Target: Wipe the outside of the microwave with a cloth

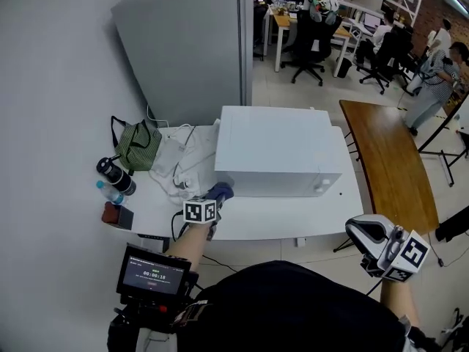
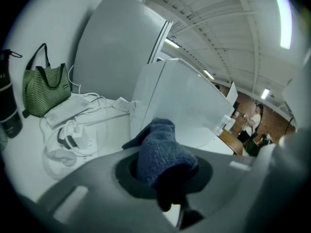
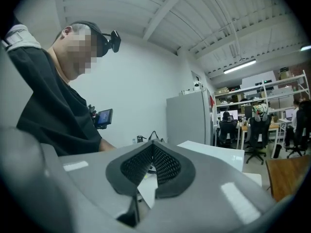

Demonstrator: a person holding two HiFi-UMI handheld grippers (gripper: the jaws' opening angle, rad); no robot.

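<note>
The white microwave stands on the white table. My left gripper is at its front left lower corner, shut on a dark blue cloth. In the left gripper view the bunched cloth sticks out between the jaws of the left gripper, close to the microwave's left side. My right gripper hangs off the table's front right corner, away from the microwave. Seen in its own view, the right gripper has its pads together and holds nothing.
Left of the microwave lie white cables and a power strip, a green striped bag, a black flask, a water bottle and a small red-brown box. A grey partition stands behind. A wooden table is at right.
</note>
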